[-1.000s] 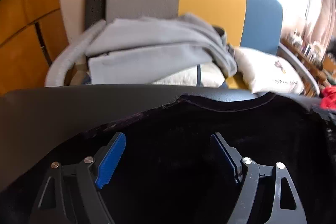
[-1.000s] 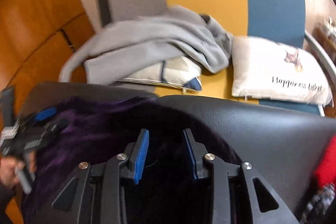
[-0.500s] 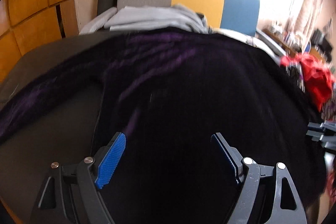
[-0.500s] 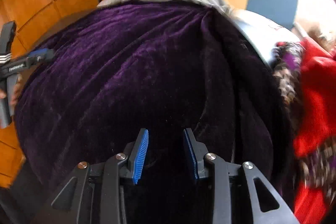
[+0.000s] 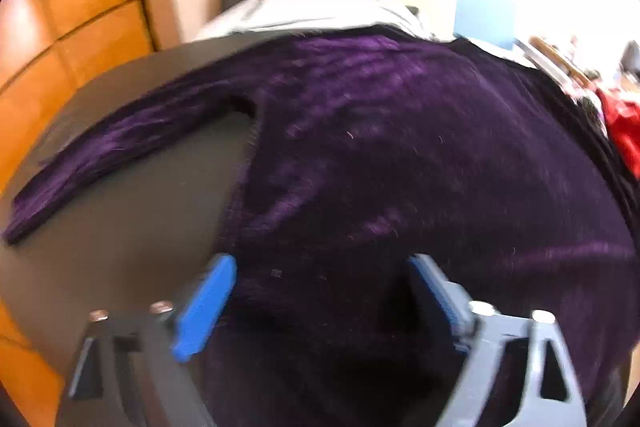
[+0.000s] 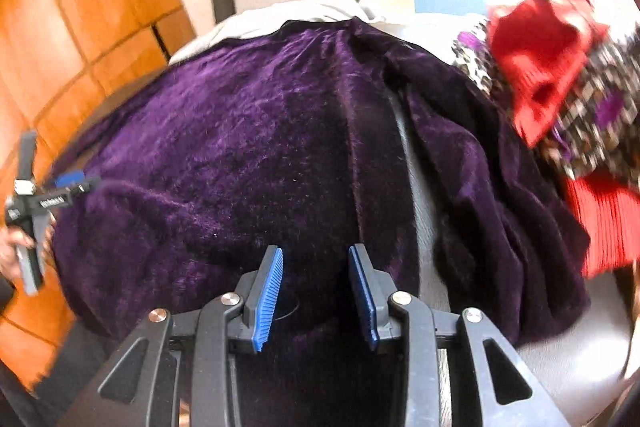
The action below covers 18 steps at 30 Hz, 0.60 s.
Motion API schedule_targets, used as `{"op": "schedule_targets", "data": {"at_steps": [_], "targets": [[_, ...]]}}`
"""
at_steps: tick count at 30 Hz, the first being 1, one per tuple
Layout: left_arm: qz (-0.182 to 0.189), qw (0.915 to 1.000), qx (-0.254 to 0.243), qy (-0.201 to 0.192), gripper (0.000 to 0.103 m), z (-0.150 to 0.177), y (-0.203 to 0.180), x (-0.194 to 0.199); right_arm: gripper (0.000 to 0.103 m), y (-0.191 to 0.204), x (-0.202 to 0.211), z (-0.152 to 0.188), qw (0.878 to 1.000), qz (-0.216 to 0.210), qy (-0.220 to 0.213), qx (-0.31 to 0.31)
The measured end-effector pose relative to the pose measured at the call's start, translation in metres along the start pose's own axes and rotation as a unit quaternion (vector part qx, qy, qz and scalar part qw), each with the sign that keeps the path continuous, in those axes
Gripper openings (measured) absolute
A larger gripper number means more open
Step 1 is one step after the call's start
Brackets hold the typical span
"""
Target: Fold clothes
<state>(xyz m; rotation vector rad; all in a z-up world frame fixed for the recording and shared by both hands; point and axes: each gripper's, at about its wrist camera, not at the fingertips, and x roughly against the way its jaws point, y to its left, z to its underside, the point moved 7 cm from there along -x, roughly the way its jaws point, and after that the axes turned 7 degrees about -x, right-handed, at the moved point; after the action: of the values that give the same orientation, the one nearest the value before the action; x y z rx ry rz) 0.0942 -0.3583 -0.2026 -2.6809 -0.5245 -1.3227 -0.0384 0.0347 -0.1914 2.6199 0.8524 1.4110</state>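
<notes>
a dark purple velvet garment (image 5: 400,155) lies spread over a dark leather surface (image 5: 132,211), one sleeve stretching toward nine o'clock. the left gripper (image 5: 320,287) hovers released above its hem. the right gripper (image 6: 316,279) stands half-parted, fabric between its blue pads (image 6: 266,299); whether it pinches, i cannot tell. a red knitted cloth (image 6: 548,59) lies at two o'clock.

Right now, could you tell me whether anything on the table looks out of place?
The purple garment lies spread out, but its right sleeve is bunched in folds, and a loose heap of red and patterned clothes crowds that edge.
</notes>
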Motion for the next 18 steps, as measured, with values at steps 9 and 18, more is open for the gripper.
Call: {"op": "schedule_targets", "data": {"at_steps": [9, 18], "targets": [[0.072, 0.9971, -0.008, -0.023, 0.088, 0.004, -0.068, 0.03, 0.036, -0.074, 0.049, -0.013, 0.992, 0.053, -0.059, -0.094], [0.089, 0.9914, -0.095, 0.004, 0.088, 0.016, -0.131, 0.017, 0.041, -0.091, 0.039, -0.036, 0.986, 0.074, -0.087, -0.118]]}}
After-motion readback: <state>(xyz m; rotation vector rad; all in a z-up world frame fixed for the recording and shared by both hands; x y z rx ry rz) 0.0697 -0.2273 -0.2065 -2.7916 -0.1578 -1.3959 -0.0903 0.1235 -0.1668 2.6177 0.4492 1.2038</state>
